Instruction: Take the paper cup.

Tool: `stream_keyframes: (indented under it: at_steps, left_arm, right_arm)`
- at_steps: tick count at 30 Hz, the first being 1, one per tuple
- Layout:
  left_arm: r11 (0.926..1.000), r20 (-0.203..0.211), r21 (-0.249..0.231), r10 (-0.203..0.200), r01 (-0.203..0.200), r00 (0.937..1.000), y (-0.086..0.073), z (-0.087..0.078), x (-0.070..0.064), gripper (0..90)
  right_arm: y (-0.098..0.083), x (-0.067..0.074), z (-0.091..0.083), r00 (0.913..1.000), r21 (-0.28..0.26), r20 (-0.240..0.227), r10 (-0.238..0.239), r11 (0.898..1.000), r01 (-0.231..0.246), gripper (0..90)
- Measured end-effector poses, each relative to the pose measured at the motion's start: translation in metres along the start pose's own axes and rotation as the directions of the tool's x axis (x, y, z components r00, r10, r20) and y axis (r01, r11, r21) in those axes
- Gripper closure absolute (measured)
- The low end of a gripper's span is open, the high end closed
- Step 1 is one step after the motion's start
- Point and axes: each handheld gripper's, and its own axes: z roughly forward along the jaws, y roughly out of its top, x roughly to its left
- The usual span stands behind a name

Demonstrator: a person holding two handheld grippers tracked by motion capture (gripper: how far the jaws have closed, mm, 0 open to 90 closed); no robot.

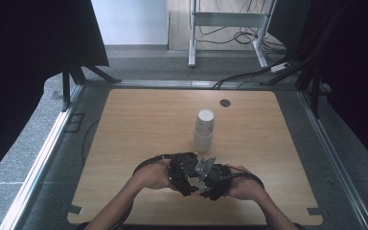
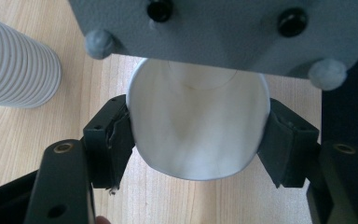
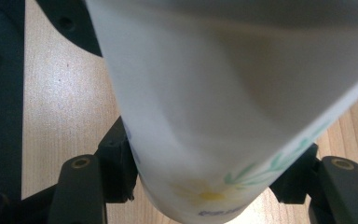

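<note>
A stack of white paper cups (image 1: 204,130) stands upright at the middle of the wooden table (image 1: 134,124); its ribbed rims (image 2: 14,65) lie just beside my left gripper. Both grippers meet at the front centre. My left gripper (image 1: 184,172) (image 2: 197,140) is shut on a white paper cup (image 2: 196,121), and I look into the cup's open mouth. My right gripper (image 1: 215,179) (image 3: 214,179) is shut on a white cup with a flower print (image 3: 205,93), seen from outside. Whether they hold one cup or two nested ones I cannot tell. The right gripper's grey plate (image 2: 214,32) hangs over the left jaws.
A round cable hole (image 1: 225,102) sits near the table's far edge. Beyond the table stand a white desk frame (image 1: 227,19) and floor cables (image 1: 249,72). Black curtains (image 1: 24,43) flank both sides. Bare tabletop lies left and right of the cup stack.
</note>
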Motion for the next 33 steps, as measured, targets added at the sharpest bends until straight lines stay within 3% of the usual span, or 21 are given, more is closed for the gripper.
stream_keyframes:
  at_steps: [2, 4, 9, 11, 12, 15, 16, 18, 19, 20, 21, 22, 25, 26, 27, 28, 30, 31, 32, 33]
  left_arm:
    - [0.9999, 0.000, -0.009, -0.005, 0.005, 1.0000, -0.001, 0.000, 0.000, 32.0]
    - [0.9997, 0.001, -0.024, -0.007, 0.007, 1.0000, -0.002, -0.001, 0.001, 30.0]
    - [0.9970, -0.004, -0.069, -0.036, 0.035, 0.9994, -0.006, -0.005, 0.003, 23.5]
    - [0.9913, 0.006, -0.114, -0.065, 0.065, 0.9979, -0.009, -0.009, 0.005, 19.1]
    - [0.9913, 0.006, -0.114, -0.065, 0.065, 0.9979, -0.009, -0.009, 0.005, 17.9]
    - [0.9787, 0.024, -0.177, -0.101, 0.104, 0.9946, -0.013, -0.014, 0.007, 15.7]
    - [0.9787, 0.024, -0.177, -0.101, 0.104, 0.9946, -0.013, -0.014, 0.007, 15.2]
    - [0.9674, 0.039, -0.219, -0.121, 0.126, 0.9919, -0.016, -0.016, 0.008, 14.4]
    - [0.9557, 0.046, -0.256, -0.138, 0.145, 0.9894, -0.019, -0.018, 0.008, 14.3]
    - [0.9557, 0.046, -0.256, -0.138, 0.145, 0.9894, -0.019, -0.018, 0.008, 14.2]
    - [0.9421, 0.058, -0.292, -0.155, 0.165, 0.9863, -0.022, -0.020, 0.009, 14.2]
    - [0.9421, 0.058, -0.292, -0.155, 0.165, 0.9863, -0.022, -0.020, 0.009, 14.1]
    - [0.9125, 0.072, -0.363, -0.174, 0.189, 0.9820, -0.029, -0.022, 0.011, 14.1]
    - [0.9017, 0.083, -0.379, -0.192, 0.209, 0.9780, -0.031, -0.022, 0.011, 14.1]
    - [0.9017, 0.083, -0.379, -0.192, 0.209, 0.9780, -0.031, -0.022, 0.011, 14.1]
    - [0.8909, 0.086, -0.399, -0.199, 0.216, 0.9763, -0.033, -0.022, 0.011, 14.1]
    - [0.8788, 0.091, -0.421, -0.206, 0.226, 0.9742, -0.035, -0.022, 0.011, 14.1]
    - [0.8788, 0.091, -0.421, -0.206, 0.226, 0.9742, -0.035, -0.022, 0.011, 14.1]
    - [0.8669, 0.094, -0.441, -0.213, 0.232, 0.9726, -0.036, -0.021, 0.011, 14.1]
    - [0.8669, 0.094, -0.441, -0.213, 0.232, 0.9726, -0.036, -0.021, 0.011, 14.1]
  right_arm:
    - [-0.001, -0.002, 0.000, 0.9998, -0.006, 0.005, -0.021, 1.000, 0.021, 37.1]
    - [0.000, 0.001, -0.001, 0.9998, -0.007, -0.011, 0.014, 1.000, -0.015, 37.1]
    - [-0.002, -0.001, -0.005, 0.9995, -0.051, -0.016, 0.029, 0.998, -0.029, 36.9]
    - [-0.003, -0.001, -0.007, 0.9991, -0.072, -0.021, 0.038, 0.997, -0.039, 36.9]
    - [-0.003, -0.001, -0.008, 0.9992, -0.076, -0.018, 0.037, 0.996, -0.038, 36.9]
    - [-0.005, -0.003, -0.010, 0.9986, -0.099, -0.014, 0.050, 0.994, -0.051, 36.8]
    - [-0.005, -0.003, -0.010, 0.9986, -0.099, -0.014, 0.050, 0.994, -0.051, 36.8]
    - [-0.007, -0.004, -0.012, 0.9978, -0.126, -0.019, 0.063, 0.990, -0.065, 36.8]
    - [-0.008, -0.005, -0.014, 0.9968, -0.144, -0.027, 0.075, 0.986, -0.078, 36.8]
    - [-0.008, -0.005, -0.014, 0.9968, -0.144, -0.027, 0.075, 0.986, -0.078, 36.8]
    - [-0.010, -0.006, -0.016, 0.9963, -0.166, -0.031, 0.080, 0.983, -0.084, 36.8]
    - [-0.010, -0.006, -0.016, 0.9963, -0.166, -0.031, 0.080, 0.983, -0.084, 36.8]
    - [-0.013, -0.008, -0.018, 0.9941, -0.202, -0.043, 0.099, 0.974, -0.106, 36.7]
    - [-0.013, -0.008, -0.018, 0.9936, -0.208, -0.046, 0.103, 0.972, -0.110, 36.7]
    - [-0.014, -0.008, -0.018, 0.9934, -0.218, -0.049, 0.104, 0.969, -0.112, 36.7]
    - [-0.015, -0.009, -0.018, 0.9938, -0.224, -0.049, 0.099, 0.969, -0.108, 36.7]
    - [-0.016, -0.009, -0.018, 0.9926, -0.242, -0.058, 0.107, 0.963, -0.118, 36.7]
    - [-0.016, -0.010, -0.018, 0.9923, -0.251, -0.061, 0.108, 0.961, -0.120, 36.7]
    - [-0.016, -0.009, -0.018, 0.9920, -0.257, -0.062, 0.110, 0.959, -0.122, 36.7]
    - [-0.017, -0.010, -0.017, 0.9918, -0.262, -0.062, 0.111, 0.957, -0.124, 36.7]
